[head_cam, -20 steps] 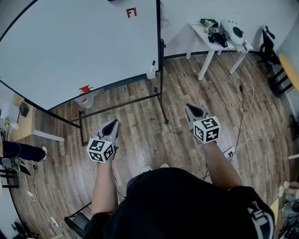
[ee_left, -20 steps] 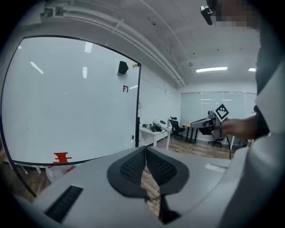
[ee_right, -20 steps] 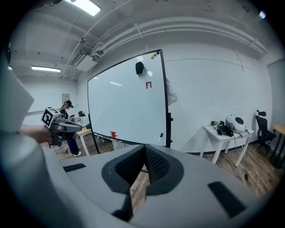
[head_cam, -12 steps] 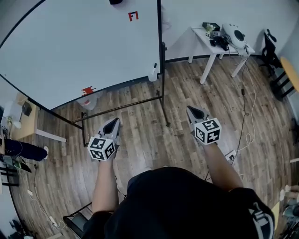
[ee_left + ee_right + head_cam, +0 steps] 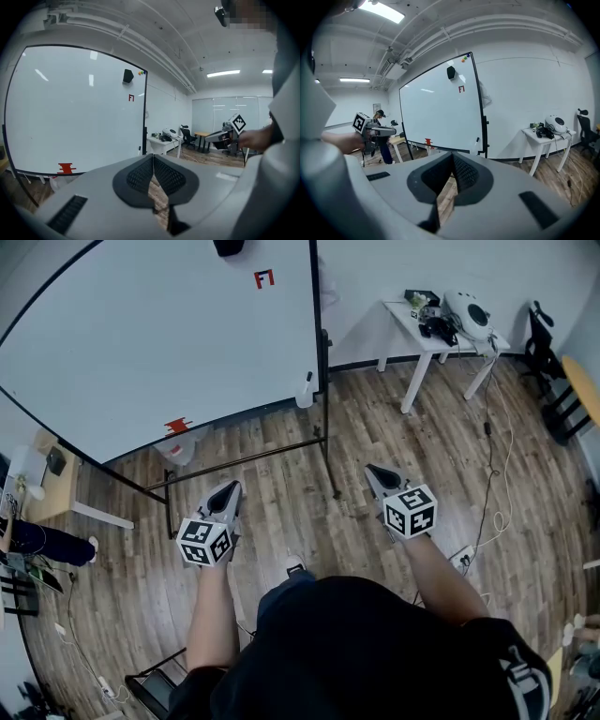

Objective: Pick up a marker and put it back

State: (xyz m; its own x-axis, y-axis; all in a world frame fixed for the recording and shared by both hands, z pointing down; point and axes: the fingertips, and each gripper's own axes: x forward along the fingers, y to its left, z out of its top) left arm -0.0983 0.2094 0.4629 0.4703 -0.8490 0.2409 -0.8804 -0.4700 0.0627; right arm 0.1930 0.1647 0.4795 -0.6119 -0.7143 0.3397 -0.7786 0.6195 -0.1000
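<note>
Both the left claw (image 5: 226,493) and the right claw (image 5: 378,474) are clenched on nothing and held low, probably because the marker (image 5: 308,380) at the whiteboard (image 5: 169,343) edge is well apart

Office-like workroom, large standing whiteboard (image 5: 159,343), white desk (image 5: 412,322), wood-plank floor (image 5: 281,493), black office chair (image 5: 539,329), ceiling strip lights (image 5: 384,11)

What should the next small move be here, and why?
Probably step toward the whiteboard, opening the right gripper: it and the left gripper are shut on nothing, while the marker stands far off at the board's lower right edge.
</note>
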